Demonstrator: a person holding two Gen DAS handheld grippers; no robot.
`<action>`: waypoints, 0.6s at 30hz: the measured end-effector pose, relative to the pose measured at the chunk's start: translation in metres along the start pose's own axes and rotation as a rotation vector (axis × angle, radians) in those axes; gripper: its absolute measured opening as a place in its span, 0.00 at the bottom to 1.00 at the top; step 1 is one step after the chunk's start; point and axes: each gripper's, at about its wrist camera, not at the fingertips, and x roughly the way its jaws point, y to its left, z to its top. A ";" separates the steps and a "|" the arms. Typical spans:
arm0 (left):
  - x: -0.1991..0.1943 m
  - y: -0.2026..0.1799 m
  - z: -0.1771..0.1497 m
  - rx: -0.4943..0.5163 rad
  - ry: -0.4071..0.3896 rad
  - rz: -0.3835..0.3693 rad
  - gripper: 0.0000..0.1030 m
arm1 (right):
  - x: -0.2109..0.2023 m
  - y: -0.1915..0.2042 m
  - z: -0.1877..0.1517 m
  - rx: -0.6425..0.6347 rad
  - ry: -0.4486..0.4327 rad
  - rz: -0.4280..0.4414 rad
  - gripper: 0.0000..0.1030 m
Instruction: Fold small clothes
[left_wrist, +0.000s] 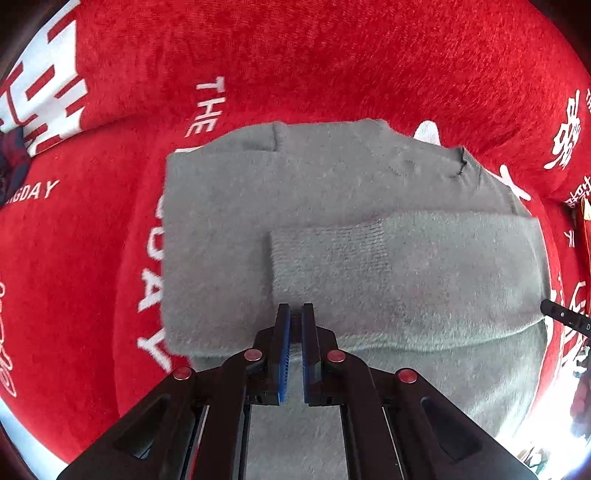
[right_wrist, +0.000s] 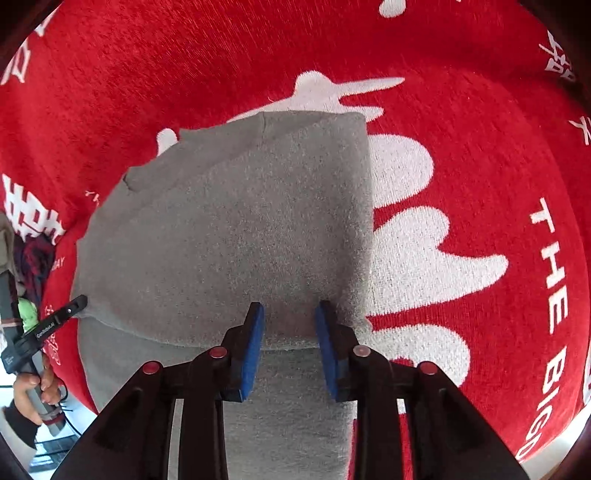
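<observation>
A small grey fleece garment (left_wrist: 332, 206) lies on a red cloth, partly folded, with one flap laid across its right half. My left gripper (left_wrist: 296, 314) hovers over the garment's near middle, its blue-padded jaws nearly together with nothing visibly between them. In the right wrist view the same grey garment (right_wrist: 236, 229) fills the centre. My right gripper (right_wrist: 289, 314) is open above the garment's near right edge, with no cloth between its blue pads (right_wrist: 253, 343).
The red cloth (left_wrist: 332, 66) with white lettering and shapes covers the whole surface (right_wrist: 461, 166). The other gripper's black tip (left_wrist: 565, 317) shows at the right edge. A hand on the left gripper's handle (right_wrist: 33, 384) and a dark patterned cloth (right_wrist: 33, 258) sit at the left.
</observation>
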 end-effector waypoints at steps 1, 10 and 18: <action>-0.002 0.003 -0.001 -0.004 0.011 0.013 0.05 | -0.002 -0.001 -0.001 0.002 0.003 0.003 0.30; -0.029 -0.006 -0.025 0.006 0.044 0.048 0.05 | -0.028 0.001 -0.021 0.080 0.045 0.043 0.48; -0.060 -0.015 -0.052 -0.007 0.057 0.070 0.05 | -0.049 0.020 -0.050 0.106 0.086 0.068 0.66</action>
